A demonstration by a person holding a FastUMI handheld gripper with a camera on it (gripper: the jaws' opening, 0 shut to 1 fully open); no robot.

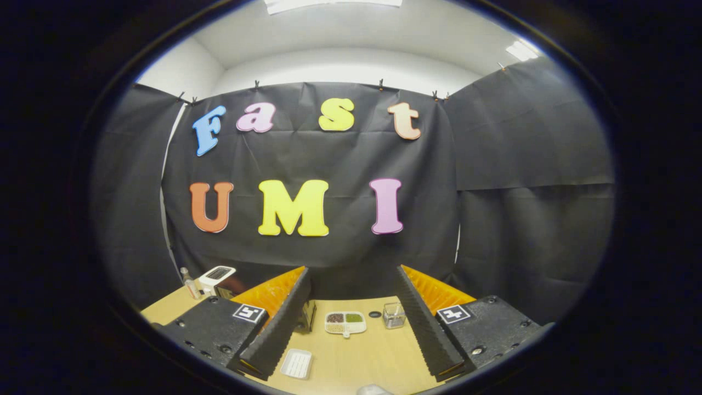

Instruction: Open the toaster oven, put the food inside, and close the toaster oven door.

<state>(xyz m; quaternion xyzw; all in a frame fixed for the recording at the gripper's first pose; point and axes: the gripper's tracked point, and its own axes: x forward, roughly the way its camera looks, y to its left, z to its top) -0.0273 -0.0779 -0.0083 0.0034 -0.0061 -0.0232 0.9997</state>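
On the pale wood counter (356,356), black cloth walls behind, white ceiling above. Gripper (351,323) jaws wide apart, nothing between them, ribbed black pads (279,323). Toaster oven (304,316) mostly hidden behind left finger. Beyond: divided food tray (345,322), clear ribbed cup (394,315), white ridged dish (296,363).

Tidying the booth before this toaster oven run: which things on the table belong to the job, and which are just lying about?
Job: toaster oven, partly hidden behind one finger; divided food plate; small white tray; gripper, open and holding nothing.

Lying about: clear cup, small bottle, dark disc on the table.
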